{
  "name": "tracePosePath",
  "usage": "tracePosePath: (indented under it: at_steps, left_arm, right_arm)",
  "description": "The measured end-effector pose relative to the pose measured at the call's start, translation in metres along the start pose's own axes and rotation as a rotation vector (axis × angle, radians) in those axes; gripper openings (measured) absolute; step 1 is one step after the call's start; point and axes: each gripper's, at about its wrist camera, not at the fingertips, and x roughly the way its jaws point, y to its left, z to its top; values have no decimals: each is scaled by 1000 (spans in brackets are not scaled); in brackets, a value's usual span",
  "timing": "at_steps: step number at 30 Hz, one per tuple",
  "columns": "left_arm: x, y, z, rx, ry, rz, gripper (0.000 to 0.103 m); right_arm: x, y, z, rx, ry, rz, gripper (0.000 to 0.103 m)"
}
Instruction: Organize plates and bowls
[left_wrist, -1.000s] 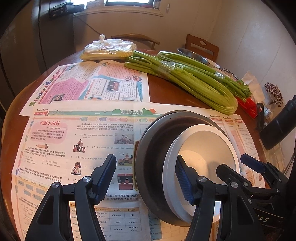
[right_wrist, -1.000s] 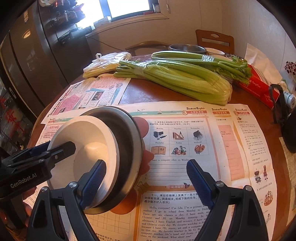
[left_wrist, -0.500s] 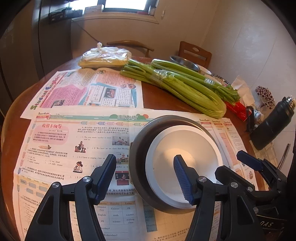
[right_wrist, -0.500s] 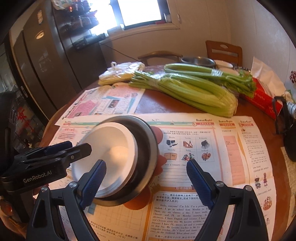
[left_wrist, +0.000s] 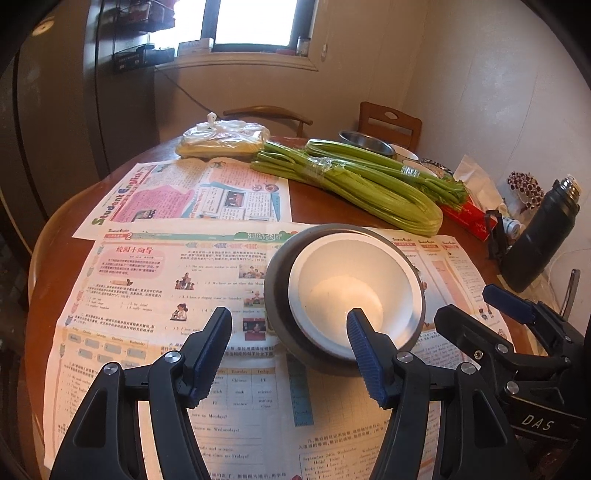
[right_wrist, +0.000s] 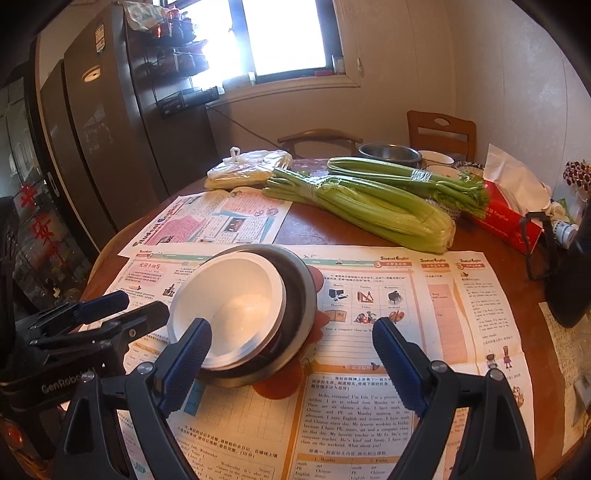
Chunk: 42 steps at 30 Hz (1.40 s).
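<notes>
Blue-padded jaws of both grippers stand apart, holding nothing: the left gripper (left_wrist: 290, 349) just left of the white bowl (left_wrist: 354, 291), the right gripper (right_wrist: 291, 354) just right of it. That bowl sits nested in a metal bowl (left_wrist: 277, 291) on newspaper (left_wrist: 147, 295); an orange mat (right_wrist: 280, 387) peeks from beneath. Beyond the bowls lie celery (left_wrist: 369, 188) and a bag (left_wrist: 221, 138); farther back, another steel bowl (left_wrist: 365, 142)
</notes>
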Motion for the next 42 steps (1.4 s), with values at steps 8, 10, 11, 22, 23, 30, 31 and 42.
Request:
tracePosePath:
  at_steps: [8,10,11,22,23,30,31,42]
  left_arm:
    - [-18,-1,-22,2,-30,37,68]
    - [-21,-1,-29,-9,-30,40,68]
    - [-22,0,-32,-15,-29,38,68]
    - [-21,-8,-67,-22,-1,63,69]
    - [-21,-9,-68,-19,1,63,69]
    - [-19,-12,-77,-19,12,65,69]
    - [-18,-13,-77,-18,15,64,69]
    - [-14,-18,-81,-3,24,76,69]
  right_arm:
    - [-17,6,-18,-7,-27,8,89]
    - [-21,7,-24,-11,-30,6,89]
    - [-22,7,-27,-11,-29,6,89]
    - [-24,6,-66,-11,27,-11,89]
    - [-25,5,-68,-2,25,-12,89]
    - [-24,1,-74,11,34,-32,89]
    - [-24,0,-74,12,36,-32,89]
    - [-16,-4,-79,18,62,-45,89]
